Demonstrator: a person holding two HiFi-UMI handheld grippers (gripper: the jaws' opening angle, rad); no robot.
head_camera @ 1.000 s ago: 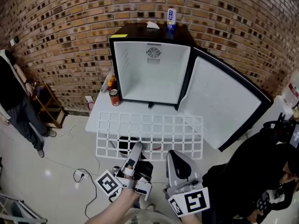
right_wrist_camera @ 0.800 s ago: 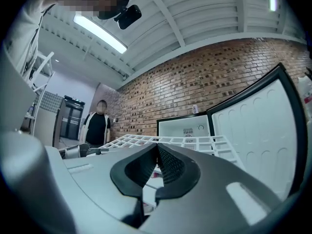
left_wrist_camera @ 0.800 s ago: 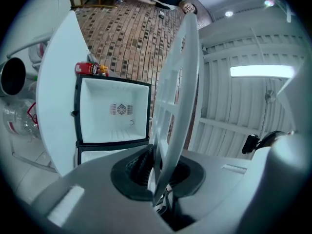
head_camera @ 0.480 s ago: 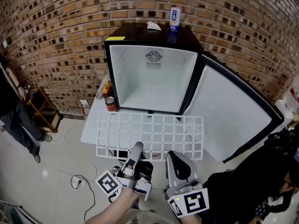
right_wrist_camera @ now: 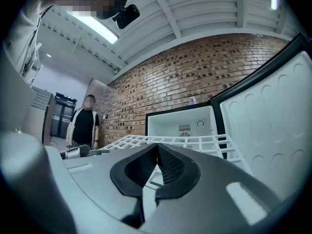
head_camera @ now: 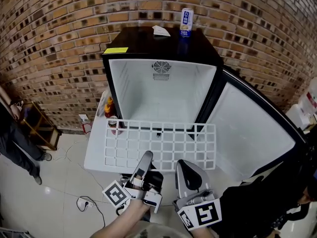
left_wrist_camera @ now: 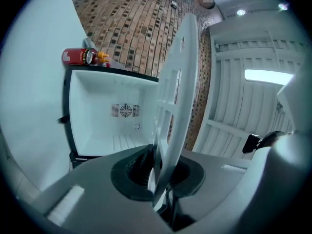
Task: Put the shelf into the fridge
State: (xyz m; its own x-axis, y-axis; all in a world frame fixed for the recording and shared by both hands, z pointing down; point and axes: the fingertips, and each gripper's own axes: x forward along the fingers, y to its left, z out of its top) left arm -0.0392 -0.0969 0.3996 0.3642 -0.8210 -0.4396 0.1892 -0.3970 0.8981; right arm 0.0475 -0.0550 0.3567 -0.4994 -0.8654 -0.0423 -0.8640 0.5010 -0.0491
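White lattice shelf [head_camera: 159, 144], square open cells, flat, level before fridge [head_camera: 161, 90]

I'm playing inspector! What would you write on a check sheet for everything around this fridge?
Surface: white table under the fridge; tiled floor around it.
Job's things: fridge open, door swung right; white grid shelf held flat in front of the opening, not in yet.
Clutter: can and paper on the fridge top; bottles by its left wall.
Grippers: left gripper and right gripper both shut on the shelf's near edge.
Cables: cable with plug on the floor.
Surroundings: brick wall; person and wooden stand at left.
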